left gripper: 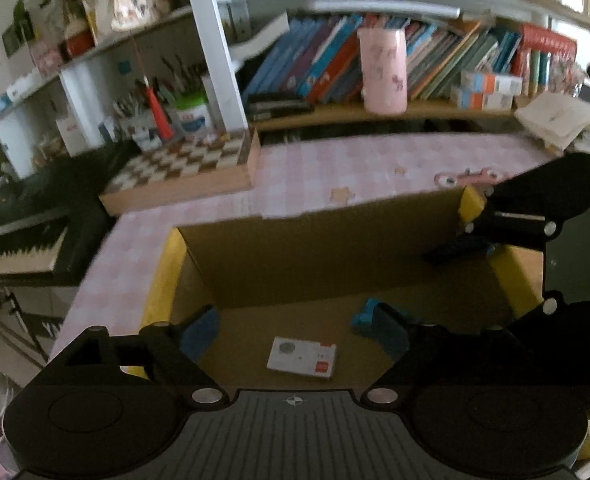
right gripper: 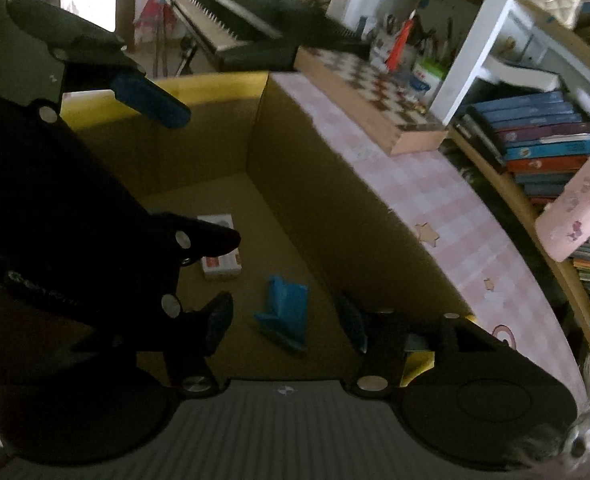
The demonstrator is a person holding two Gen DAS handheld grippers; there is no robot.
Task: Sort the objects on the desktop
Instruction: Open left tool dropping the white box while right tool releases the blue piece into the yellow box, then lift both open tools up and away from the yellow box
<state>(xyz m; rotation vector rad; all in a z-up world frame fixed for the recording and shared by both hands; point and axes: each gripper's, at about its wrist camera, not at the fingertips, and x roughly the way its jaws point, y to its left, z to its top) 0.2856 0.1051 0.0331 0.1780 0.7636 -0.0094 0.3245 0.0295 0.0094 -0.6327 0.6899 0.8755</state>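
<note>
Both grippers hanging over brown cardboard box (left gripper: pixel 327 256) w/ yellow rim. Left gripper (left gripper: pixel 295 330) gaping wide, empty — small white card box (left gripper: pixel 302 358) lying lower centre. Right gripper (right gripper: pixel 287 320) part-open, gripping nothing — blue folded-paper piece (right gripper: pixel 285 306) lying between fingers.

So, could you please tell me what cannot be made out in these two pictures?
- White box in the cardboard box: its print is too small and blurred in the left wrist view; the left gripper partly covers it in the right.
- Blue object: its kind is unclear; the left wrist view mostly hides it behind a finger.
- Book titles: blurred in both.
- Pink item: hidden behind the box wall.
</note>
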